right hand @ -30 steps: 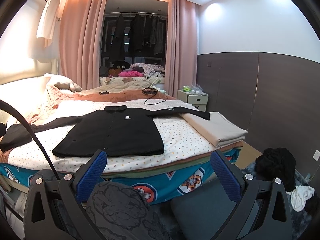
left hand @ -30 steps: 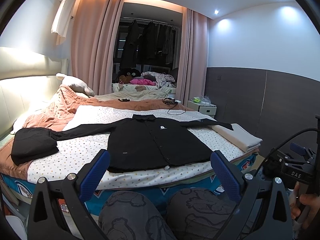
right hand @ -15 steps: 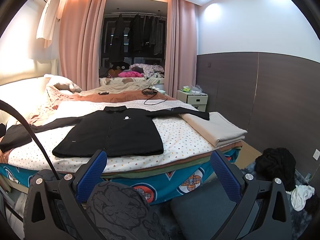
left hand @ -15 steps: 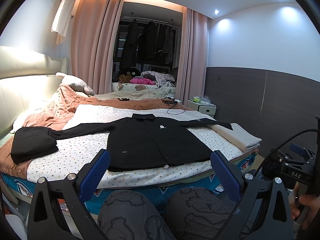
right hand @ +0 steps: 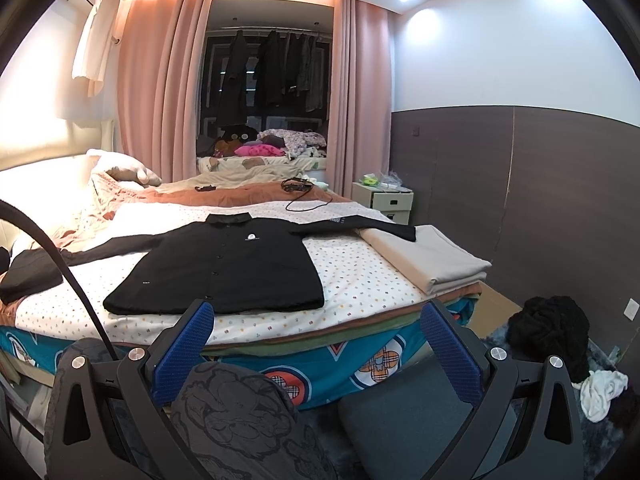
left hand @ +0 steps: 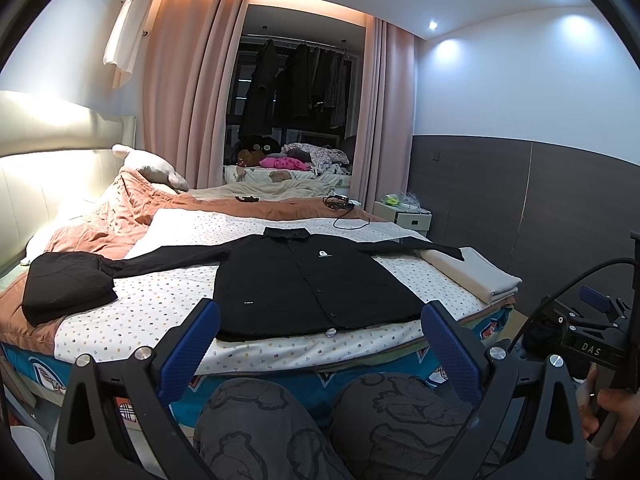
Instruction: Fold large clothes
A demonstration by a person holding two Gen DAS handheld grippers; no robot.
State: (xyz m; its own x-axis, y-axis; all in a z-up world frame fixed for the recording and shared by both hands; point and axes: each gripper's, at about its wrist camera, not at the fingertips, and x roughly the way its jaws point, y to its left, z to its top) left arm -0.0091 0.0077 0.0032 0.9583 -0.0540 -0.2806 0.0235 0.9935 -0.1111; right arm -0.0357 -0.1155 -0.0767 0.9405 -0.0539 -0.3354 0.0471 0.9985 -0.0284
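Black button-up shirt (left hand: 316, 284) spread flat and face up on the dotted bedsheet (left hand: 160, 308) straight ahead of both grippers, sleeves stretched out to either side, hem nearest; no fold made yet, so by the look of it the whole fold left to do. Left gripper (left hand: 320, 344) and right gripper (right hand: 316, 340) both spread wide and empty, held low over patterned trouser knees (left hand: 320, 420), well short of the shirt. Against half a second earlier, almost nothing different: shirt unmoved, both grippers just as wide.
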